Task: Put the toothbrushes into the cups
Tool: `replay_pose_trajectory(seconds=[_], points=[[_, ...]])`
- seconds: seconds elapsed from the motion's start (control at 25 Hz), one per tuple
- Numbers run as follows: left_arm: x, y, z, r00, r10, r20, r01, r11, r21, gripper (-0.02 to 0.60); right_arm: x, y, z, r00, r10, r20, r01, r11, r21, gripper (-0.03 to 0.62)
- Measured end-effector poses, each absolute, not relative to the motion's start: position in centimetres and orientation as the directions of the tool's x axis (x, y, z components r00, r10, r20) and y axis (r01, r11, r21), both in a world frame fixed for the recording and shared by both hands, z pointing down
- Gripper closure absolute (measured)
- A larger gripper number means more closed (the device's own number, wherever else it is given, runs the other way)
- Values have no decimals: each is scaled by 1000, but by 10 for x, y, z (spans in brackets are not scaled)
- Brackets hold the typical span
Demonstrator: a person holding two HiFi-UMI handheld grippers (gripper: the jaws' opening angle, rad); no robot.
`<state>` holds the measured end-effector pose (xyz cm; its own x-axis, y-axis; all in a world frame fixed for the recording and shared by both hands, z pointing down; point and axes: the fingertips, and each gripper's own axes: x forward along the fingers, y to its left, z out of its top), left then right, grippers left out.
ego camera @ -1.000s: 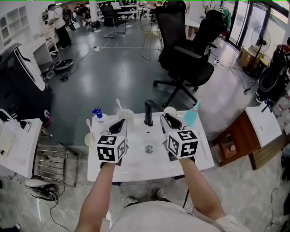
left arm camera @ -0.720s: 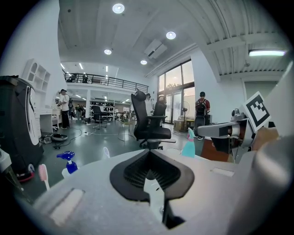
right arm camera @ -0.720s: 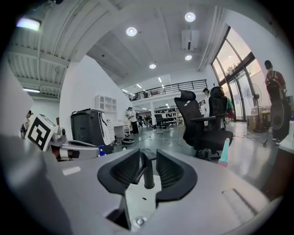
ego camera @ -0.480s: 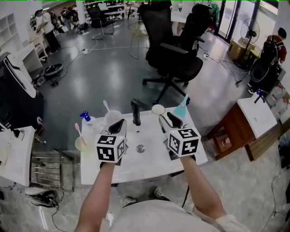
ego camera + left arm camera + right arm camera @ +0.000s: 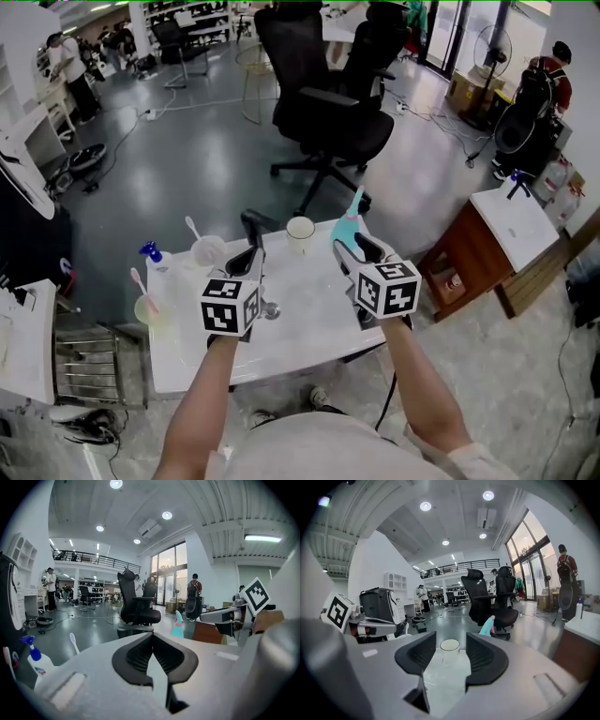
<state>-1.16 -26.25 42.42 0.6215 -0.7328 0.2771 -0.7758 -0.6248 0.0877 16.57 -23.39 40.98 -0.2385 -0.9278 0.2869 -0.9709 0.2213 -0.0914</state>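
A cream cup [image 5: 300, 231] stands on the white sink counter [image 5: 309, 342], and no toothbrush shows in it [image 5: 450, 648]. To its left, a cup [image 5: 206, 253] holds a white toothbrush [image 5: 73, 642]. A yellowish cup [image 5: 150, 307] at the counter's left end holds a pink toothbrush [image 5: 138, 281]. My left gripper [image 5: 247, 265] is shut and empty [image 5: 152, 637], right of the white-brush cup. My right gripper [image 5: 351, 247] has its jaws opening with nothing between them [image 5: 451, 640]. The cream cup stands apart, beyond its tips.
A black faucet [image 5: 254, 225] rises at the counter's back and the drain [image 5: 271, 309] lies by my left gripper. A blue-capped spray bottle [image 5: 150, 257] and a teal bottle [image 5: 352, 208] stand on the counter. Black office chairs [image 5: 323, 103] are beyond, a wooden cabinet [image 5: 478, 253] to the right.
Both grippers have drawn away rightward from the cups they were next to. The right jaws have opened wide. The counter has slid left in the head view.
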Motion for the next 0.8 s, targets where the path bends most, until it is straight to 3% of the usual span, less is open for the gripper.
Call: replay_pose_trajectory(seconds=[0.52,0.8], points=[[59,-255,436,688,-672,272,-716,-690,107,577,249,-214,447,-155,-869,471,-988,135,-75,378],[88,-245,448,713,-641,283,-689,-716,114,578,279,-205,478,-177,-788,589,-984,140,-108,378]])
